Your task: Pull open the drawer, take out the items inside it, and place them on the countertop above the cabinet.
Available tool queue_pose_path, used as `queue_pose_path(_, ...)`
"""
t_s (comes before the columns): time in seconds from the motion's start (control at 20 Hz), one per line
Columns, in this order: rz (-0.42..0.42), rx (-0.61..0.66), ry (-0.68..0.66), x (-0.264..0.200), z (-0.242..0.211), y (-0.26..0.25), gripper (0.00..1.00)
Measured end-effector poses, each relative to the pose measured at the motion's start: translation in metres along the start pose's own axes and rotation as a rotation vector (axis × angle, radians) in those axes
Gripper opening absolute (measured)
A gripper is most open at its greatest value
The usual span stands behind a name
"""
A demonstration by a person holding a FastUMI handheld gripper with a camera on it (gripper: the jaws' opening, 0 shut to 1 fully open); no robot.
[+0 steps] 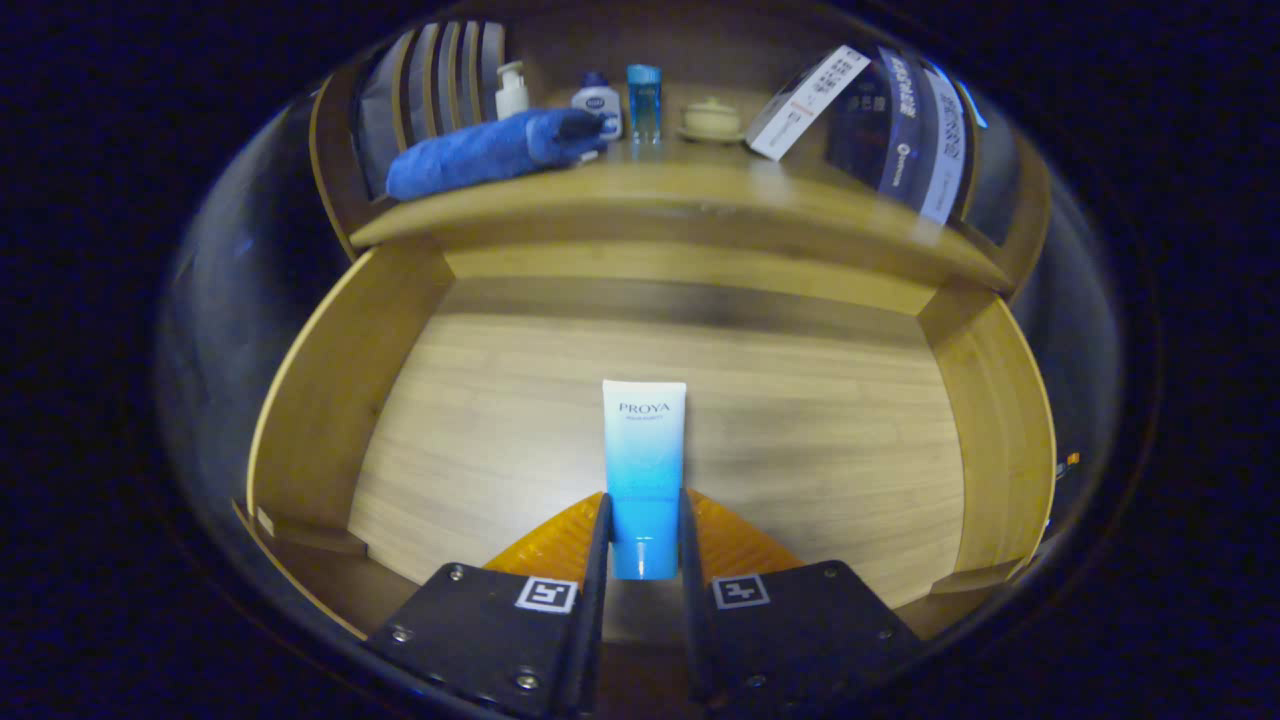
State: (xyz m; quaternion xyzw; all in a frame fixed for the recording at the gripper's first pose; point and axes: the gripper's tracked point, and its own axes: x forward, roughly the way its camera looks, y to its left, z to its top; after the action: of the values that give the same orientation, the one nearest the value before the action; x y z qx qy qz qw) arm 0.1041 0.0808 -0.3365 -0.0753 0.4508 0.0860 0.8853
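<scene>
The wooden drawer (330, 400) stands pulled open below me, its floor bare apart from what I hold. A white-to-blue tube (644, 450) points away from me over the drawer floor, cap end toward me. My gripper (643, 525) is shut on the tube's blue lower end, both fingers pressing its sides. Whether the tube rests on the floor or is slightly lifted I cannot tell. Beyond the drawer lies the wooden countertop (700, 195).
On the countertop lie a rolled blue towel (490, 150), a white pump bottle (511, 90), a small white jar (598, 105), a blue bottle (644, 100), a cream lidded dish (712, 118) and a leaning box (808, 100). Drawer walls rise left and right.
</scene>
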Motion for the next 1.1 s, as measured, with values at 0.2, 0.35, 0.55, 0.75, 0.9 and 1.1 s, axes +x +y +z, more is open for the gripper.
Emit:
queue_pose_path(0.2, 0.006, -0.009, -0.156, -0.037, 0.033, 0.002, 0.35)
queue_pose_path(0.35, 0.018, 0.019, -0.297, -0.061, 0.065, 0.002, 0.35)
queue_pose_path(0.55, 0.016, 0.054, -0.397, -0.087, 0.089, 0.003, 0.28)
queue_pose_path(0.75, 0.010, 0.068, -0.438, -0.091, 0.106, -0.006, 0.27)
queue_pose_path(0.9, -0.006, 0.102, -0.519, -0.099, 0.139, -0.017, 0.27)
queue_pose_path(1.1, -0.037, 0.156, -0.636, -0.107, 0.194, -0.037, 0.27)
